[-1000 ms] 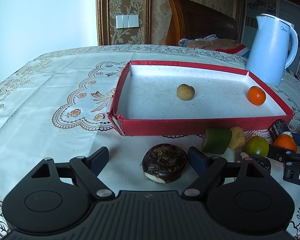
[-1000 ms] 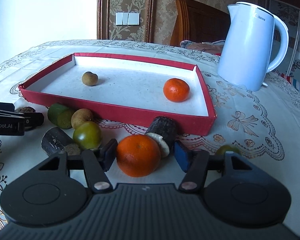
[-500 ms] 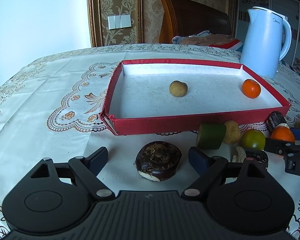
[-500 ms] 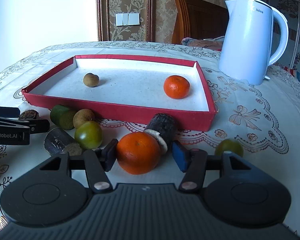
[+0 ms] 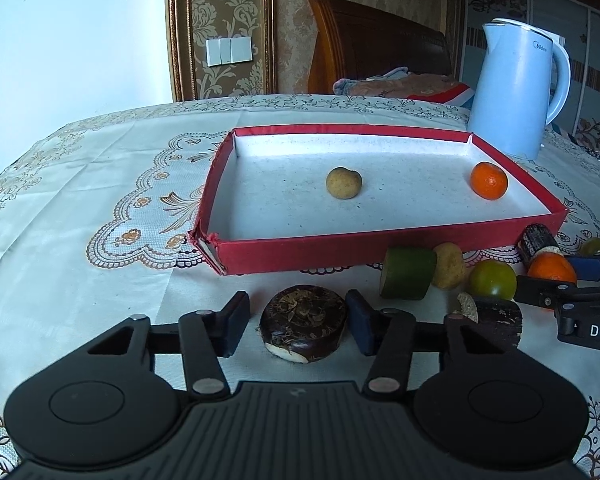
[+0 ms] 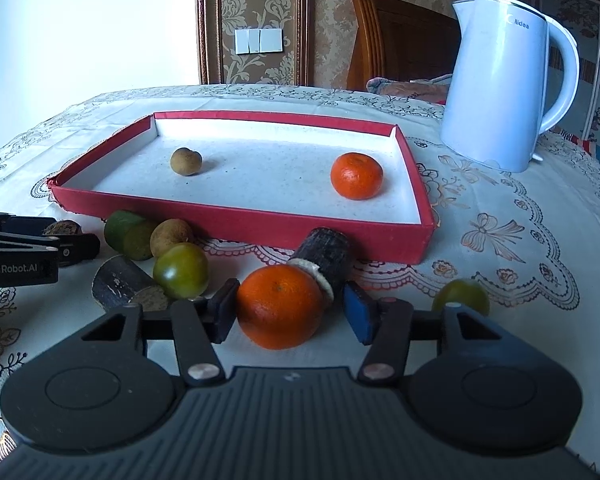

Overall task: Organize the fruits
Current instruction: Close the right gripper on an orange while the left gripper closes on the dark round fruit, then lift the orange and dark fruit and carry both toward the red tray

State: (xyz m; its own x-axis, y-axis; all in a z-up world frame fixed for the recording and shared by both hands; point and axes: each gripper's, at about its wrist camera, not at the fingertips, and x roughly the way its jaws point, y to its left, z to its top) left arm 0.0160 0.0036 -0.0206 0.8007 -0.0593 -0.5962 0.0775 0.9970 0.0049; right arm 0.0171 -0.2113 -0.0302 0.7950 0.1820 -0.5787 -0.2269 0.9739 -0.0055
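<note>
A red tray [image 5: 340,246] [image 6: 228,216] holds a tan longan [image 5: 343,183] [image 6: 186,161] and an orange [image 5: 489,180] [image 6: 356,175]. My left gripper [image 5: 298,326] is open around a dark water chestnut [image 5: 303,327] on the cloth, its pads close on both sides. My right gripper [image 6: 290,312] is open around a second orange [image 6: 280,306] [image 5: 552,267]; the left pad touches it, the right pad stands off. A dark cane piece [image 6: 326,258] lies just behind that orange.
Before the tray lie a green cane piece [image 5: 407,273] [image 6: 126,234], a longan [image 5: 449,265] [image 6: 171,237], a green tomato [image 5: 492,279] [image 6: 181,271], a dark cane piece [image 5: 494,322] [image 6: 122,284] and another green fruit [image 6: 460,296]. A white kettle [image 6: 504,100] [image 5: 516,88] stands back right.
Both grippers have narrowed around their fruits: the left around the water chestnut, the right around the orange. Both views have shifted slightly.
</note>
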